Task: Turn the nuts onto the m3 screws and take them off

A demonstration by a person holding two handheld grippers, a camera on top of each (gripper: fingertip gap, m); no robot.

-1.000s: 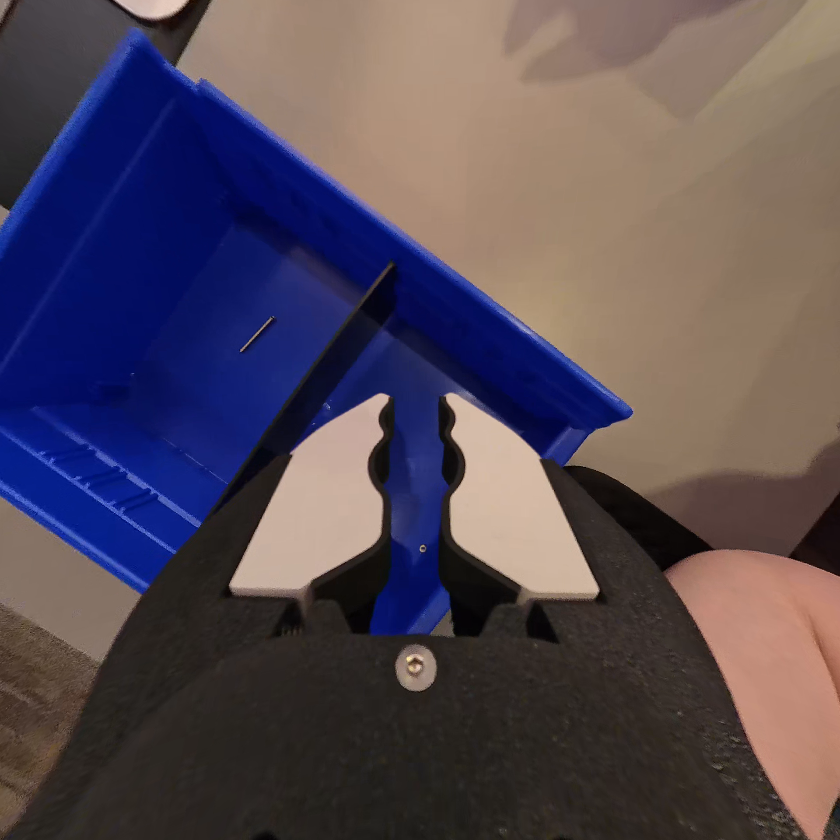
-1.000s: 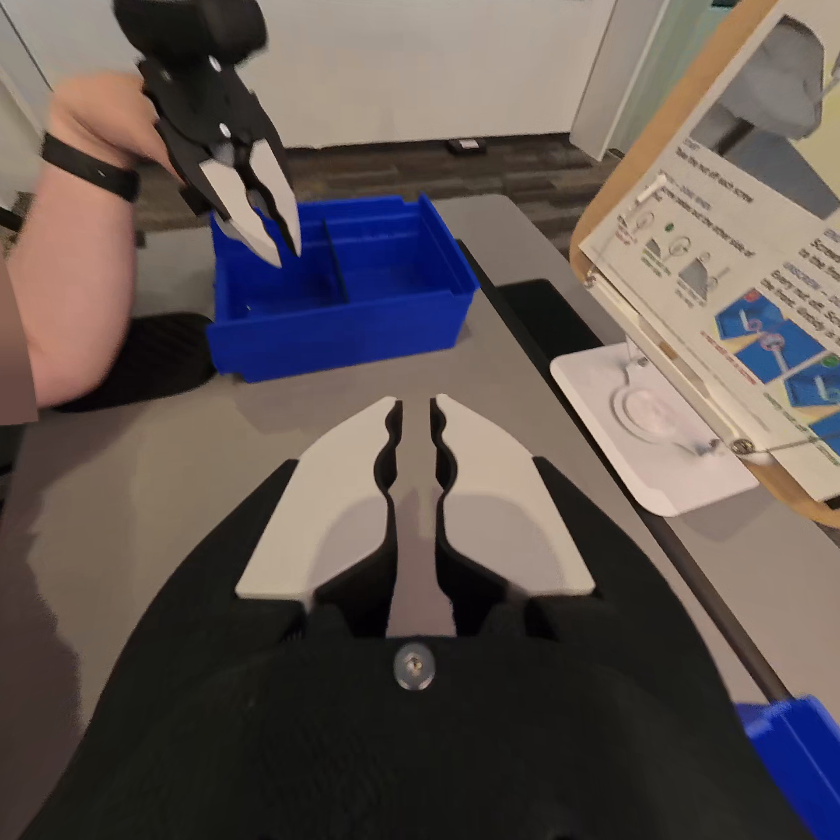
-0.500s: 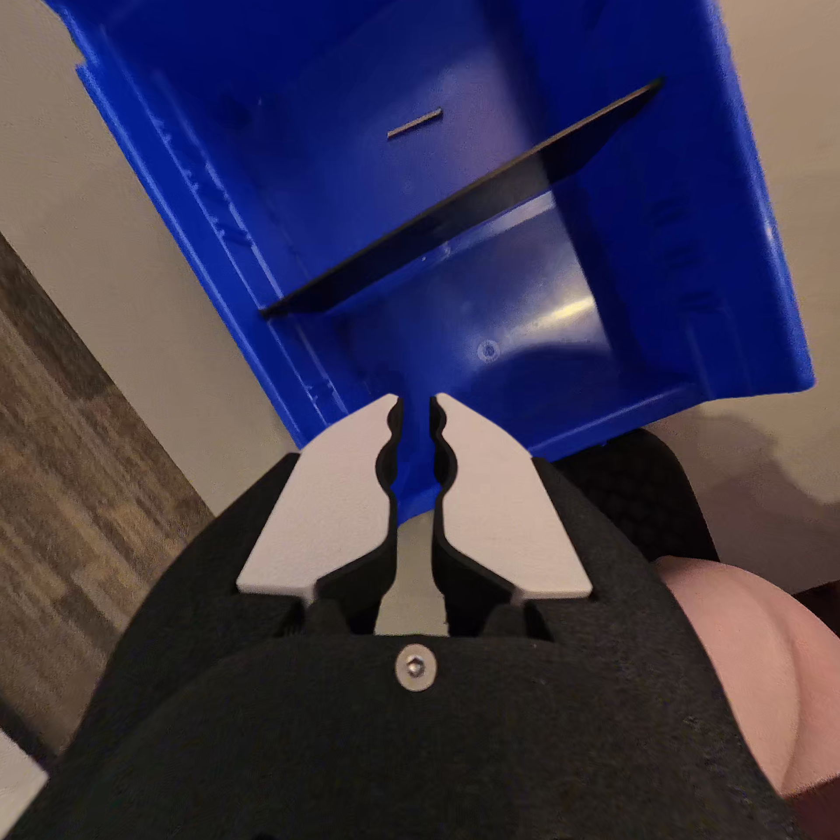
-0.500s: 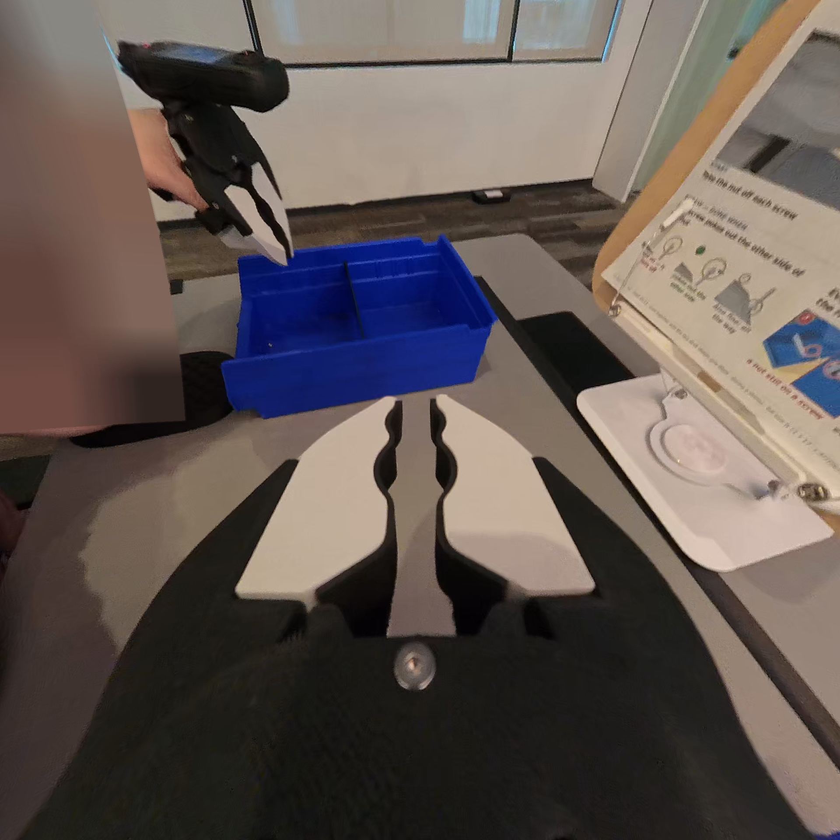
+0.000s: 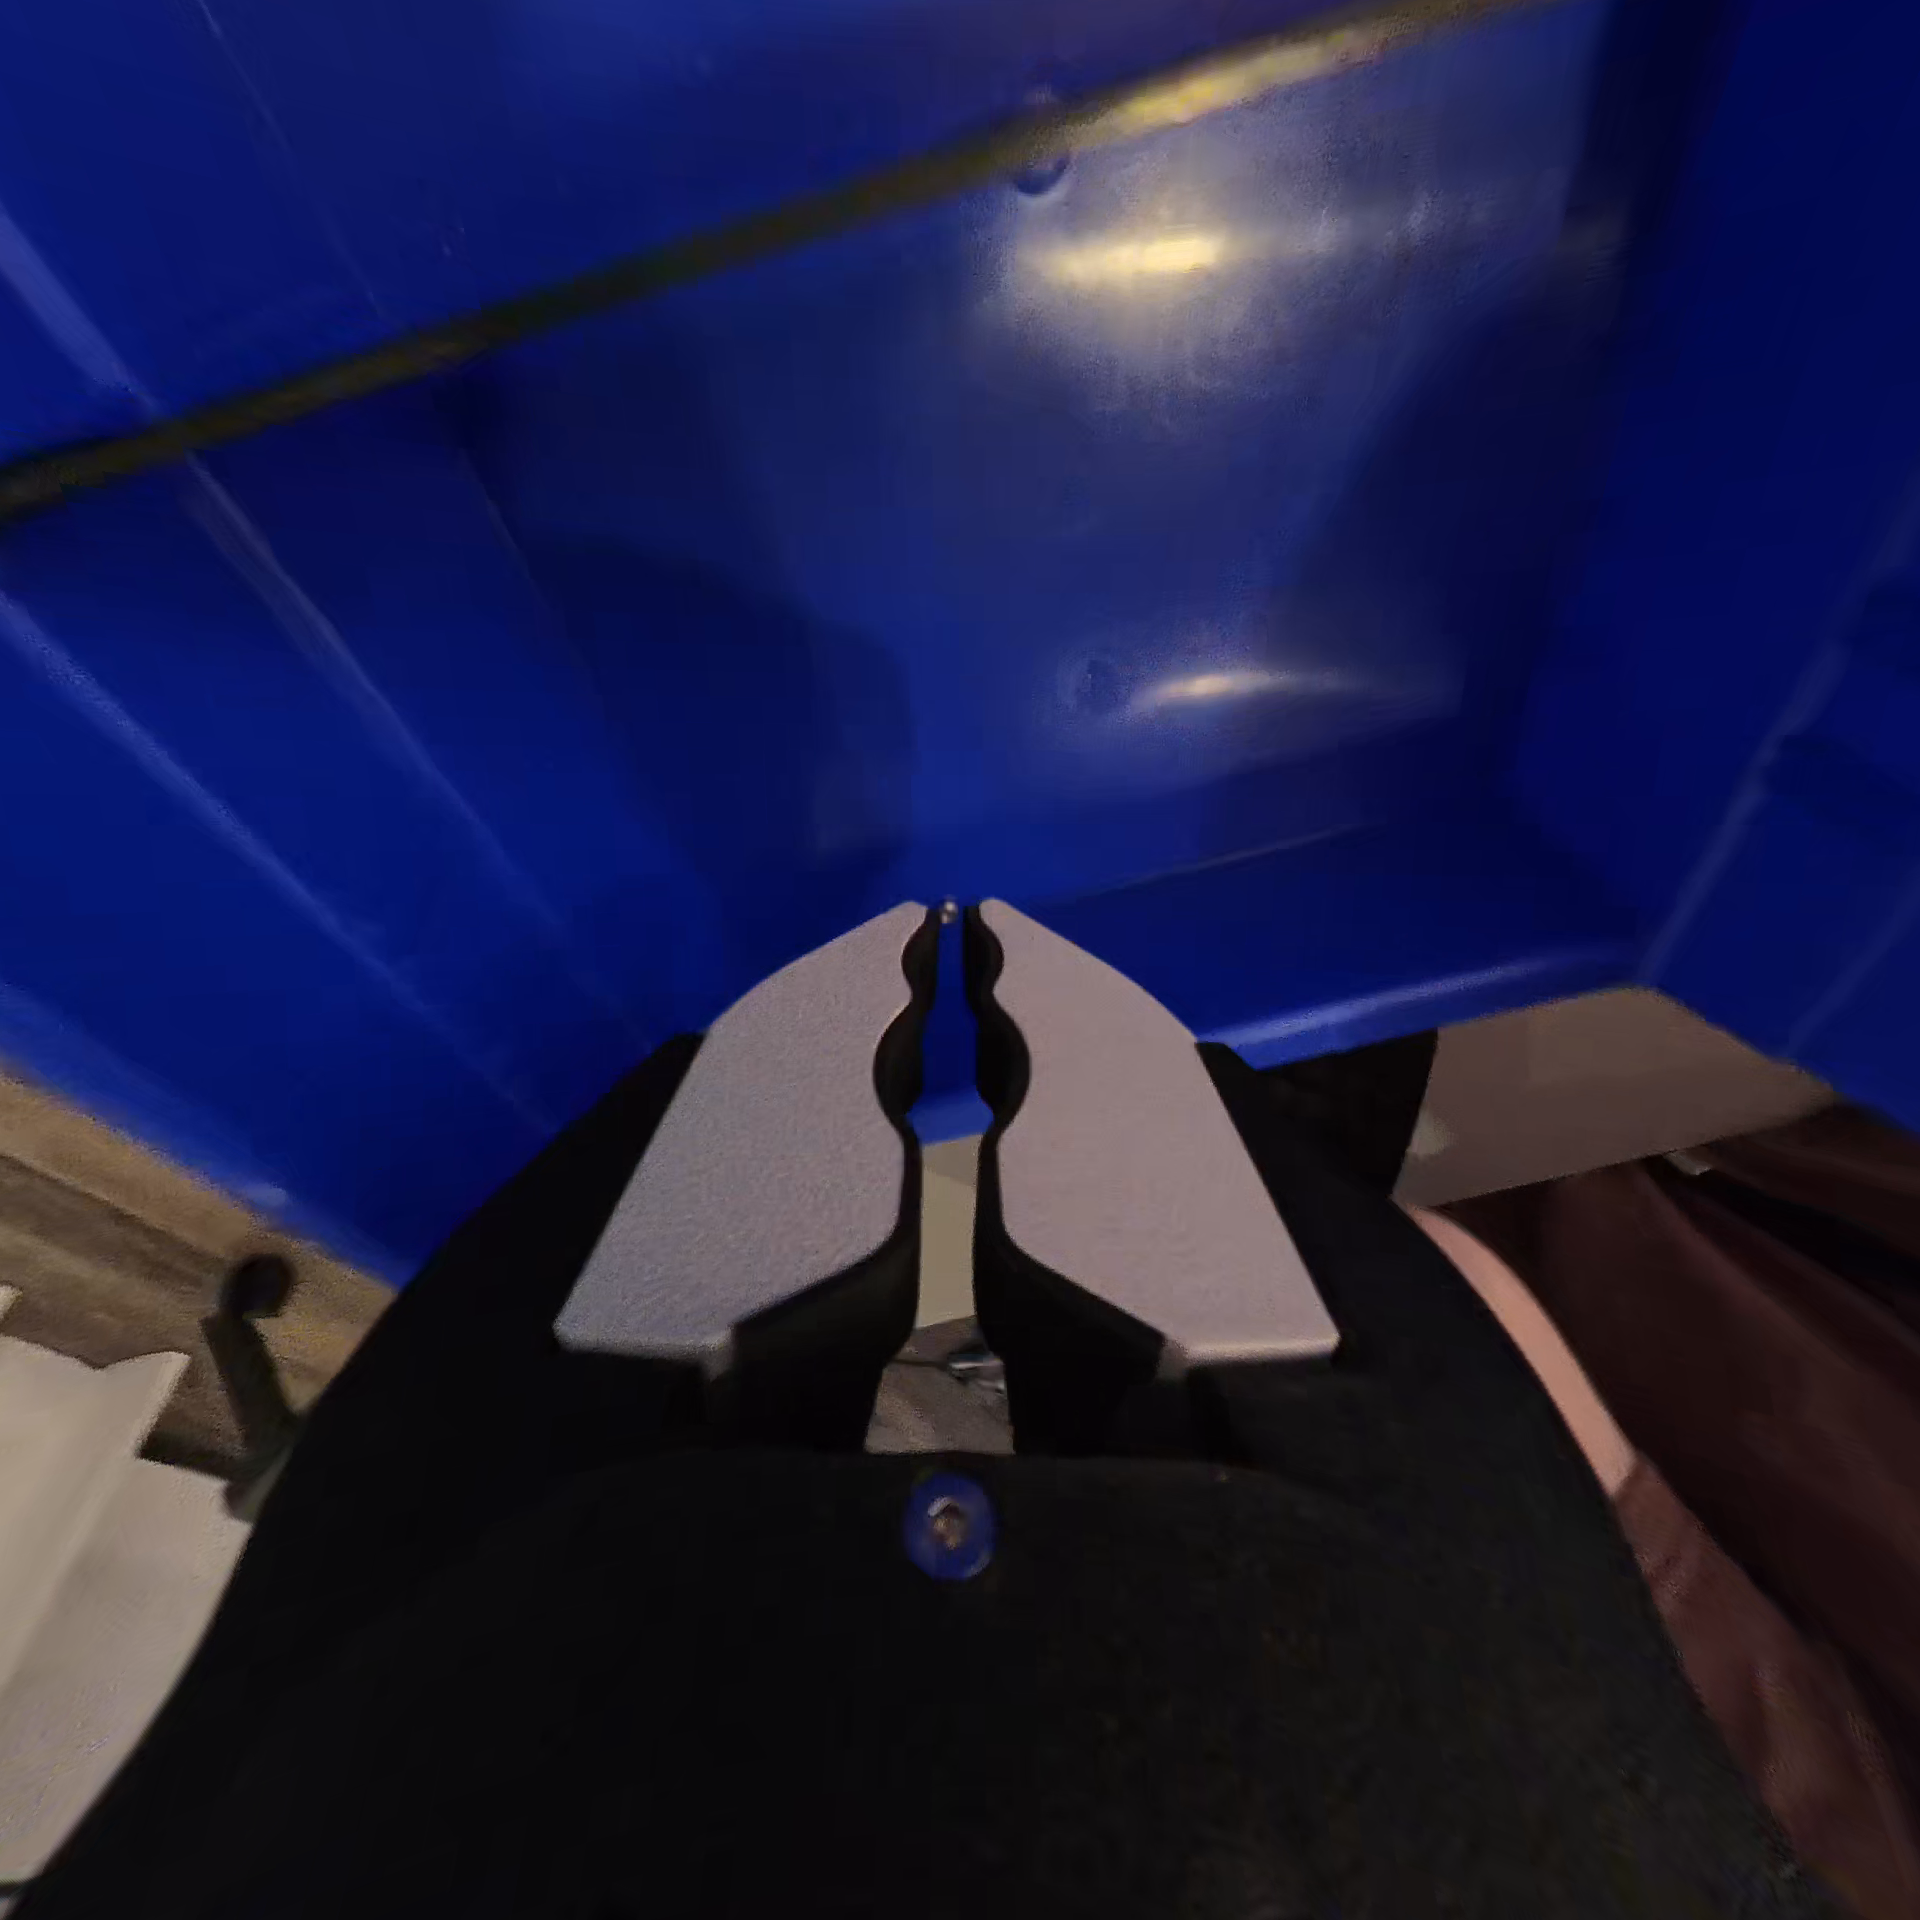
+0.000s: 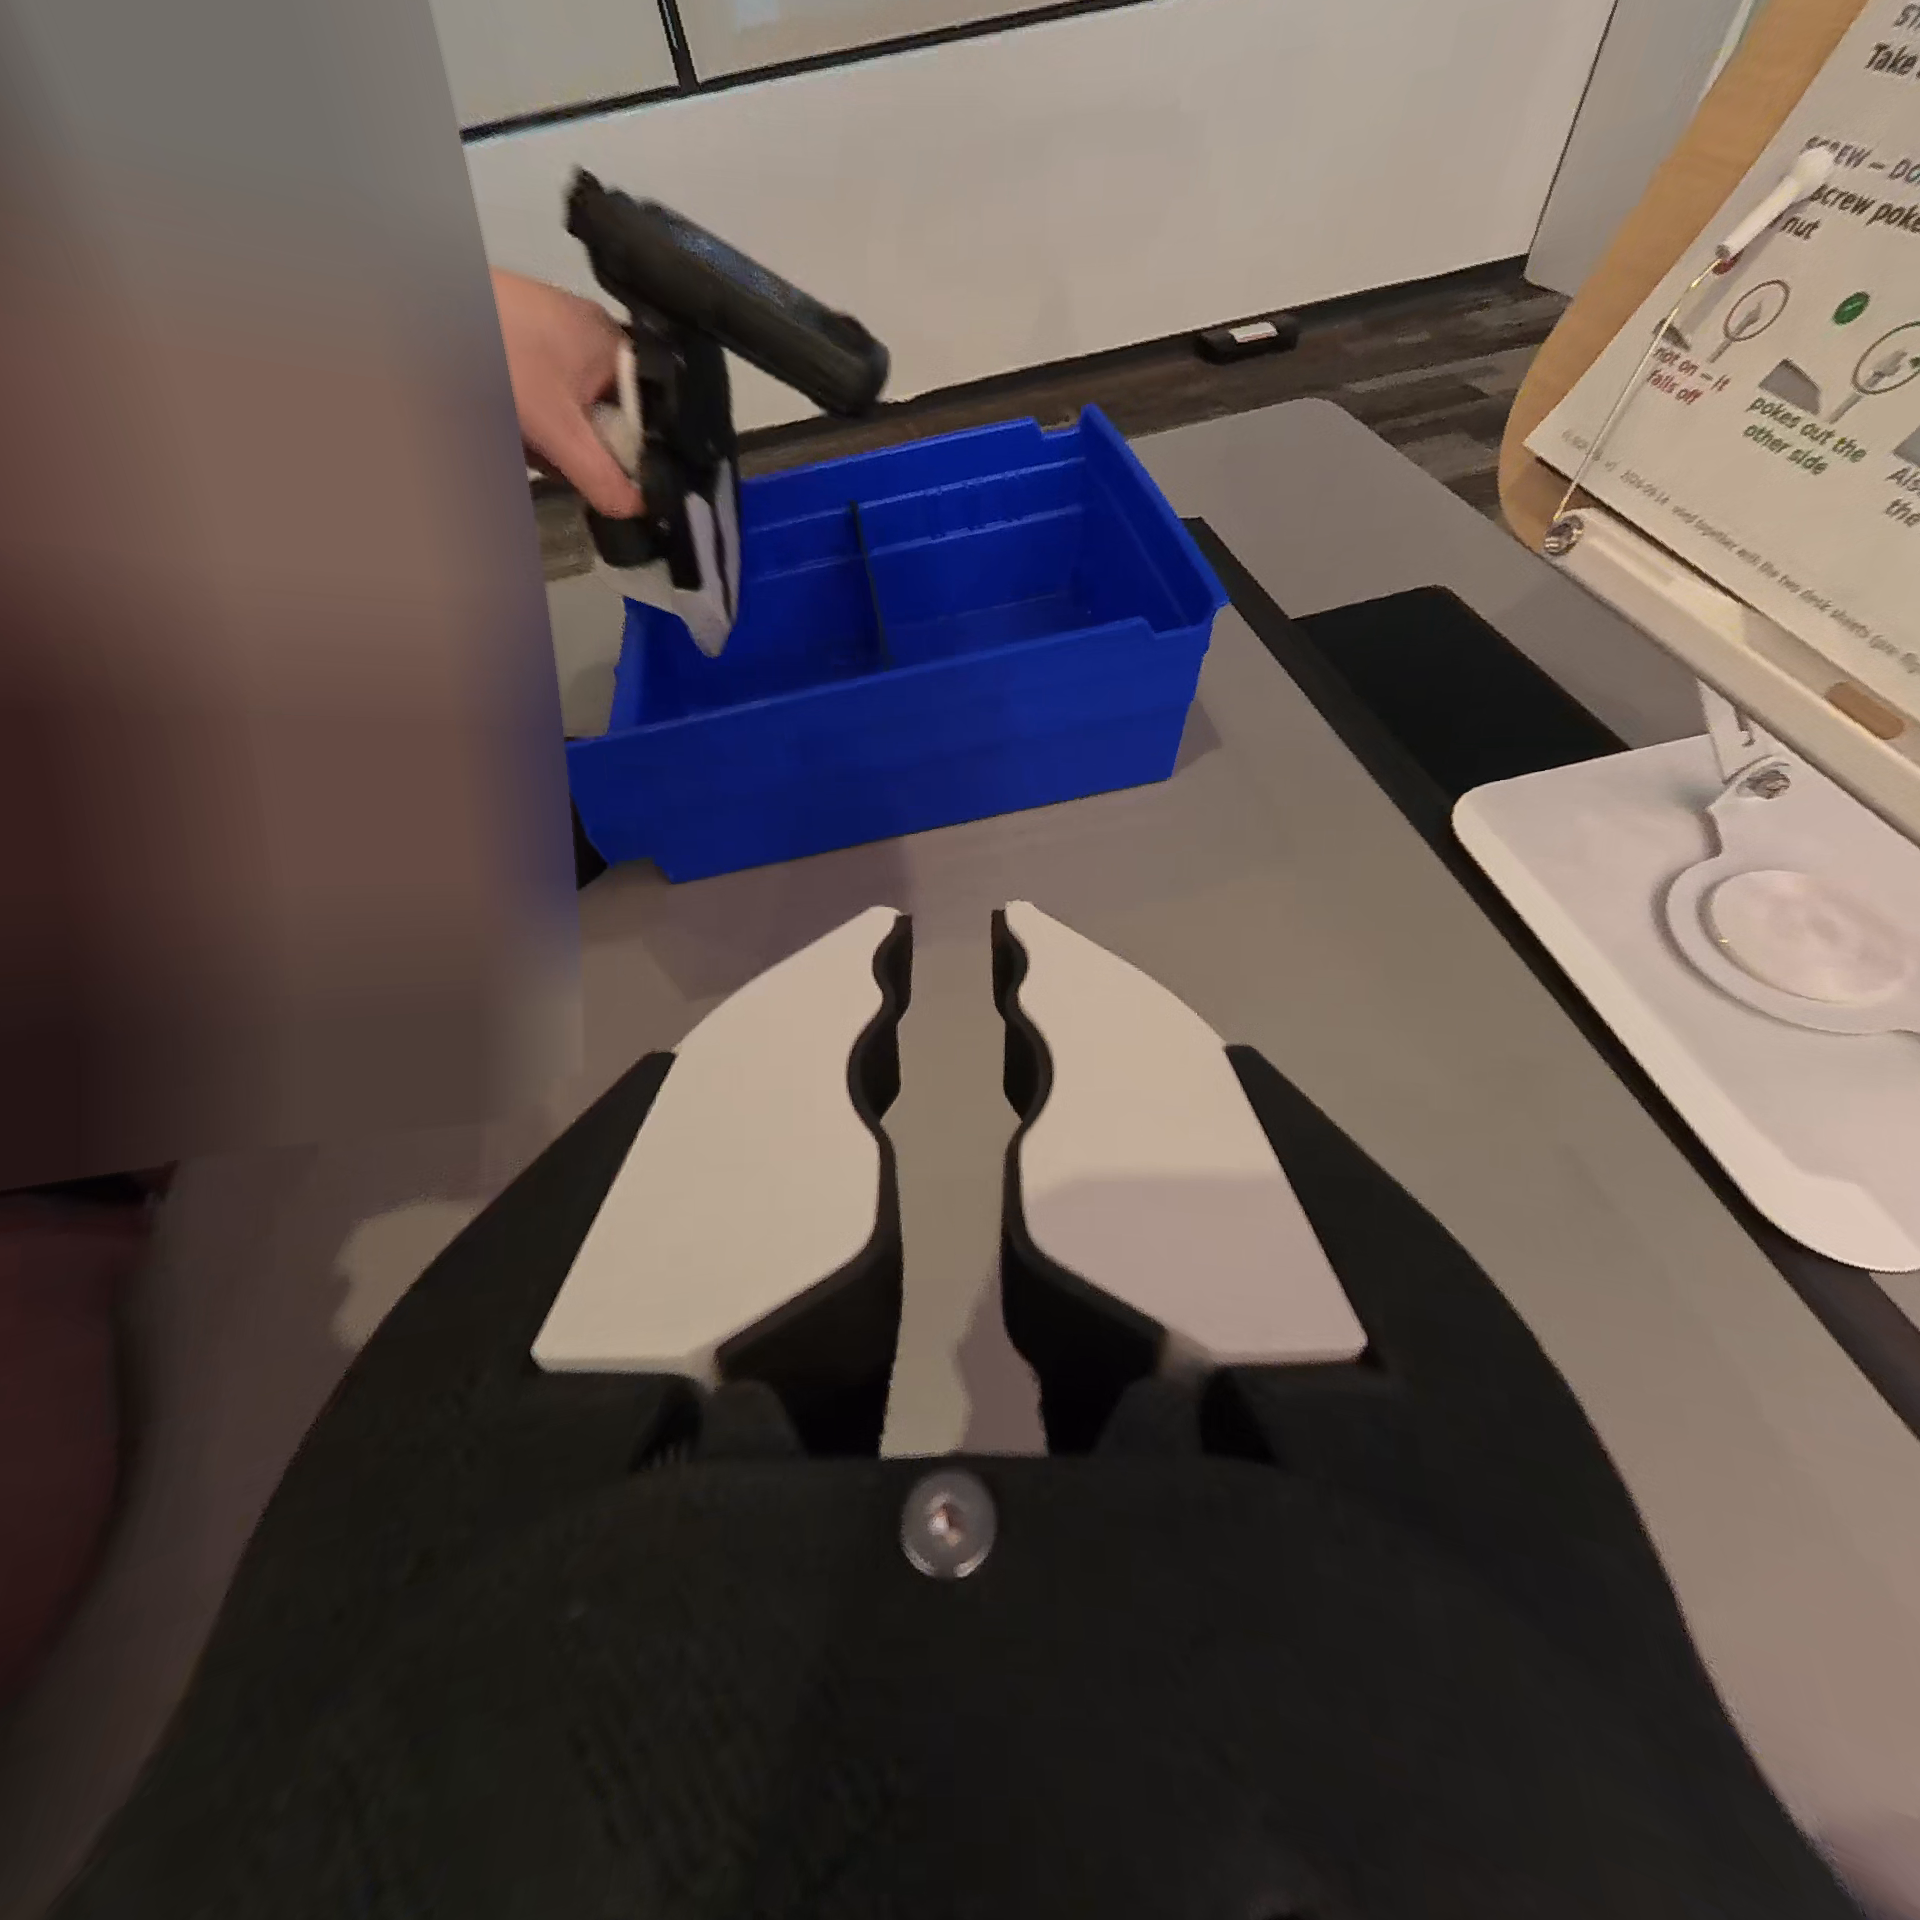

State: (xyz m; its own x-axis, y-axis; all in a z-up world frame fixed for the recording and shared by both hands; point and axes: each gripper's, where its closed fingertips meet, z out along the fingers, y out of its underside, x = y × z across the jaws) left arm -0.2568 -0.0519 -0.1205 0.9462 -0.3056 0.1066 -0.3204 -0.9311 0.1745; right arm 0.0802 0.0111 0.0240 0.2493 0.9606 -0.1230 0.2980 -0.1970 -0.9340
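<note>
Left tongs [image 5: 953,914]: matte grey plates on wavy black pads, nearly shut, a tiny shiny nut [image 5: 948,911] pinched at the tips, dipped into the left compartment of the bin [image 6: 894,758]. Bin: one, glossy blue plastic, ribbed walls, one thin black divider [image 6: 868,582], two compartments; other contents not discernible. Right tongs [image 6: 951,920]: same build, narrowly apart, holding nothing, above the smooth grey worktop [image 6: 1299,935] near the bin.

Grey table [image 6: 1299,623] carried instruction sheet on tan board [image 6: 1766,343], tilted, far right, w/ white stand base [image 6: 1621,935] below it. Black mat [image 6: 1455,686] lay btwn base and table edge. White wall [image 6: 1143,156] behind.
</note>
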